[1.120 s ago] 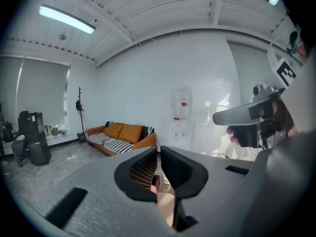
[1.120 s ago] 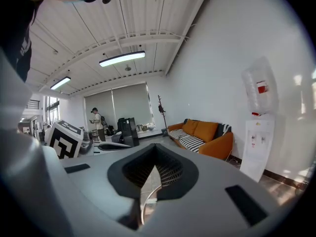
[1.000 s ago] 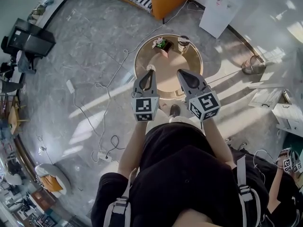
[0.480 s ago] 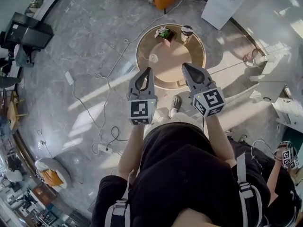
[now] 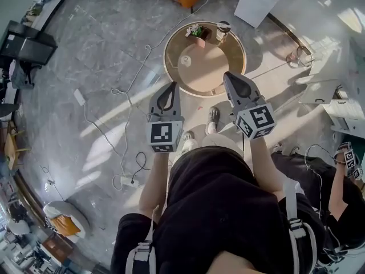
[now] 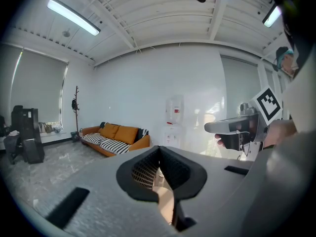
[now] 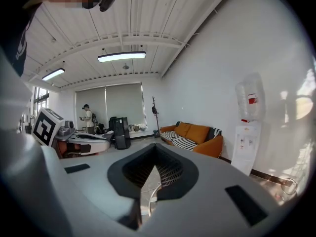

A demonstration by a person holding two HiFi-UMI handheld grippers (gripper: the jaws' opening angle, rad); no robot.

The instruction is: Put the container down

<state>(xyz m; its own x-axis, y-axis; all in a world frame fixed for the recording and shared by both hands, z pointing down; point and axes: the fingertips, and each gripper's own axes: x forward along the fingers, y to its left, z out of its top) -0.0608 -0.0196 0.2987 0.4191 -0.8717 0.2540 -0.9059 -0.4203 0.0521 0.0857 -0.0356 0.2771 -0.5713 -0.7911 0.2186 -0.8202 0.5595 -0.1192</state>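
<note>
Open grey floor (image 5: 85,67) lies around the round, rimmed surface (image 5: 214,73). We hold our left tongs (image 5: 170,87) and right tongs (image 5: 229,76) at its near edge, both closed and empty. Three things stand on it: the white container (image 5: 185,60) left of centre, and one potted plant (image 5: 198,32) and one cup (image 5: 223,30) at the far rim.

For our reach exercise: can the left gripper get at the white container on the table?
Probably yes: nothing stands between the left gripper and the white container, though its shut jaws must open.

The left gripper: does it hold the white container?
No, the white container stands on the round table, apart from the left gripper.
</note>
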